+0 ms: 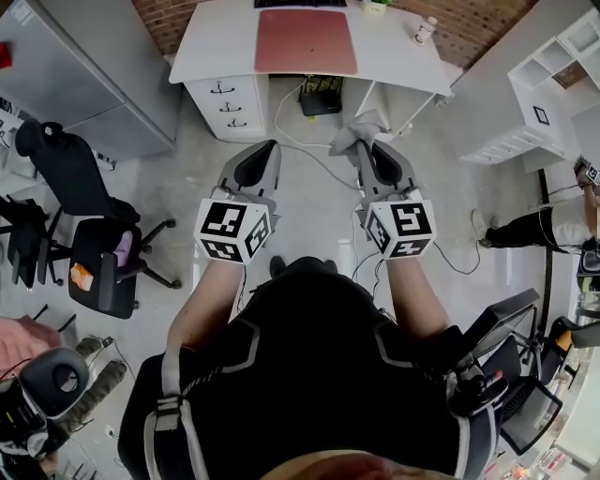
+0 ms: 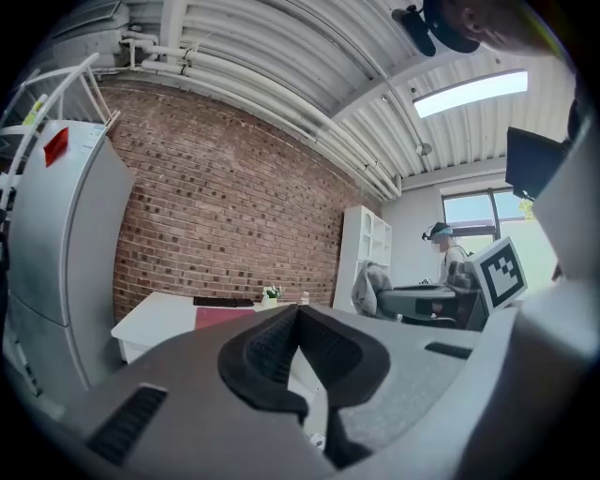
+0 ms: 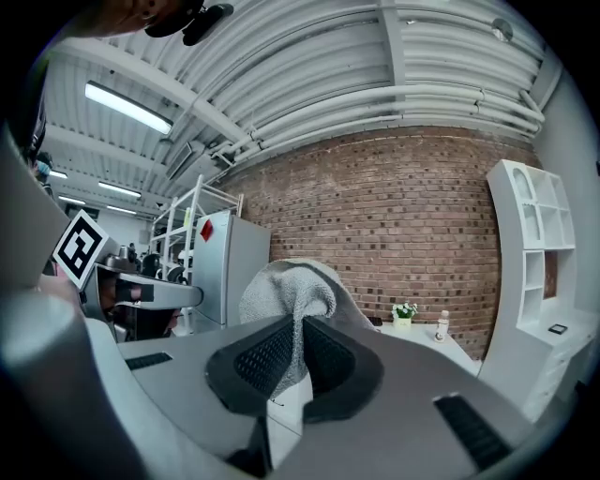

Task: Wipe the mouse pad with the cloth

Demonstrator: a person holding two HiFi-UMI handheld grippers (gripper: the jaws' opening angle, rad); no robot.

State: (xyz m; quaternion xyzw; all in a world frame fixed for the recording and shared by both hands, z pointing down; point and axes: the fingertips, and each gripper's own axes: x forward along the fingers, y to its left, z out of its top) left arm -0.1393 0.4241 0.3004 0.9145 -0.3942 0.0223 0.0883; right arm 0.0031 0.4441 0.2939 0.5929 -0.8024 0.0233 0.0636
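The right gripper (image 3: 302,328) had its jaws pinched on a fold of the grey cloth (image 3: 286,291), and most of the cloth bunched up and forward past the pads. The left gripper (image 2: 298,319) carried nothing, its jaws pressed together with no gap showing. In the head view both were held out side by side at 12 o'clock from the person's chest, over the floor.

The red mouse pad (image 1: 305,42) lay flat on the white desk (image 1: 211,42) at 12 o'clock, near the top of the head view and well apart from either gripper. A dark keyboard (image 1: 300,3) sat just beyond it. A small plant (image 1: 378,6) and a white bottle (image 1: 425,30) stood off toward its 2 and 3 o'clock.

Wiping had not begun, as I judged it, and the step in hand was the approach. To do it well, the person would need to come up to the desk squarely. The right gripper should then tip down so that the loose bunch of cloth, not the hard jaw tips, met the pad at one edge. The pad looked thin and likely to slide, so the idle left gripper could pin its 9 o'clock side while the strokes ran across. Only a fold of the cloth was gripped, so light pressure seemed wise, and sweeps toward 3 o'clock should stop short of the bottle
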